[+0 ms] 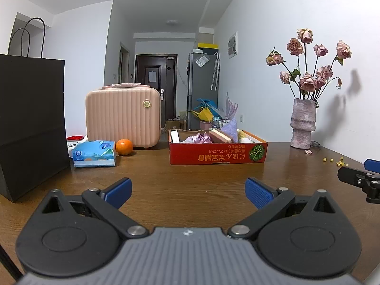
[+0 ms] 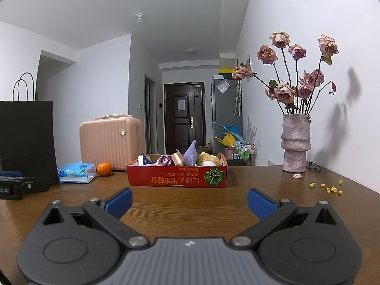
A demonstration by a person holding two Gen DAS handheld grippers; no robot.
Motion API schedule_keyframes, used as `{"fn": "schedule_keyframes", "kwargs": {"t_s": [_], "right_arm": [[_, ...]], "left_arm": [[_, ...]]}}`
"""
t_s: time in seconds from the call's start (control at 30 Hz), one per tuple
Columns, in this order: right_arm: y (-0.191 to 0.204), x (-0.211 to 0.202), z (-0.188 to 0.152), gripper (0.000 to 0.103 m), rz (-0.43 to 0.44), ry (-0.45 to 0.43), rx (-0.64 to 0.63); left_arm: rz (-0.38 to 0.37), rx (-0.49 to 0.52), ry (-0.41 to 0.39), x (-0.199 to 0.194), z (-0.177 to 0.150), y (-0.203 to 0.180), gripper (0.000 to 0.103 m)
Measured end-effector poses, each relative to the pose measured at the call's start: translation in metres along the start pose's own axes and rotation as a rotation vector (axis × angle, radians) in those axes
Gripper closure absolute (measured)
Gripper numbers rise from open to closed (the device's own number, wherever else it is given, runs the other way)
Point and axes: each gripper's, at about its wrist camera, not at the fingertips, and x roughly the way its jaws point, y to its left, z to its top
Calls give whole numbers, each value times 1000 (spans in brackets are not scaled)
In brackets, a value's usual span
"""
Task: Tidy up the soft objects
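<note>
Both sides spread wide here: the left gripper (image 1: 188, 191) hangs low over the bare wooden bench (image 1: 190, 173) with nothing between its blue pads, and the right gripper (image 2: 189, 199) matches it, wide apart and empty. Beyond them sits the red cardboard box (image 2: 177, 177), soft objects piled inside: a purple cloth (image 2: 191, 154), a pink sponge (image 2: 178, 159), a yellow plush (image 2: 207, 158). Left of the box, an orange (image 1: 124, 146) beside a tissue pack (image 1: 93, 154); farther back, a pink case (image 1: 122, 115) and a vase of dried roses (image 2: 295, 142).
</note>
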Motion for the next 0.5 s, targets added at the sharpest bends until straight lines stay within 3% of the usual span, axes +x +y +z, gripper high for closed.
{"fn": "schedule_keyframes", "kwargs": {"t_s": [0.5], "right_arm": [[3,0,0,0,9,5,-6]], "left_arm": [[0,4,-1,-2,0,-1,0]]}}
